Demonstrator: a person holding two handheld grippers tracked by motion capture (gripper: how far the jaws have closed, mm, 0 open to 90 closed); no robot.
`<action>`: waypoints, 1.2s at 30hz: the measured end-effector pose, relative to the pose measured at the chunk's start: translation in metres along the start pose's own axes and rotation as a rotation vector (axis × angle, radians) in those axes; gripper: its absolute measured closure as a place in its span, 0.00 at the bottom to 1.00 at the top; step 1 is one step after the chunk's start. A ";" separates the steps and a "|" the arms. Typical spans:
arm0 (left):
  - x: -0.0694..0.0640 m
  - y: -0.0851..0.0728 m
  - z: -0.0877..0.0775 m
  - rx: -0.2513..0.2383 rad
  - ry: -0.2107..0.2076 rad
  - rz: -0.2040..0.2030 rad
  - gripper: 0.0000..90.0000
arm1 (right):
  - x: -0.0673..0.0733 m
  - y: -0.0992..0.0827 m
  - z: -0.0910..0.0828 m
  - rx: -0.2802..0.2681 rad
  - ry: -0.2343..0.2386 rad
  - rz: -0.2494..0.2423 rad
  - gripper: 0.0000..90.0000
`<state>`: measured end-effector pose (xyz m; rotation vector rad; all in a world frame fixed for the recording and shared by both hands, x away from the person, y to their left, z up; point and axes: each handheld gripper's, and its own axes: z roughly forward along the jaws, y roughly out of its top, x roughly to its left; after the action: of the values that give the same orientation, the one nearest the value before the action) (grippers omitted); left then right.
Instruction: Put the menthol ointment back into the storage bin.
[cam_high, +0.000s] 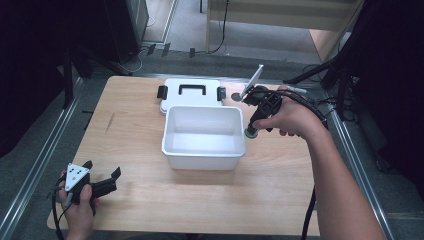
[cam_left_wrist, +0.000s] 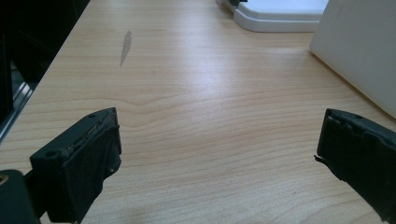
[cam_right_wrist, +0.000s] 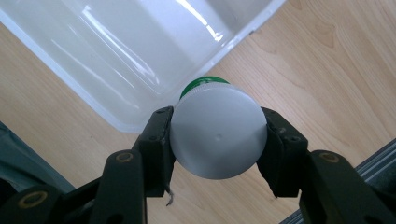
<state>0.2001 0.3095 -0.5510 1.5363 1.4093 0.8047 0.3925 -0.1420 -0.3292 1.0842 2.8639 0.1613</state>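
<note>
Green-and-white bottle (cam_right_wrist: 218, 135) beside white bin (cam_right_wrist: 140, 56), lid (cam_high: 191, 92) behind

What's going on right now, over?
Right tongs shut on white-capped bottle, beside white bin rim. Left tongs open, idle over table. Nothing in the way.

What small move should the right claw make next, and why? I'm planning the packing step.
Probably carry the white-capped green bottle sideways over the open white bin. The right claw grips its cap just outside the bin's rim, and the bin looks empty.
</note>
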 end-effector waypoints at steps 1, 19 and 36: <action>0.000 0.000 0.000 0.002 -0.002 -0.001 0.00 | 0.002 0.004 -0.001 -0.008 0.003 -0.005 0.57; 0.000 0.000 0.000 0.001 -0.002 -0.002 0.00 | 0.023 0.030 0.010 -0.038 0.019 -0.180 0.57; 0.001 0.000 0.000 -0.003 -0.009 -0.006 0.00 | 0.034 0.037 0.061 0.021 0.023 -0.364 0.57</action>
<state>0.1999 0.3101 -0.5512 1.5307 1.4050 0.7957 0.3980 -0.0879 -0.3864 0.5494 3.0256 0.1208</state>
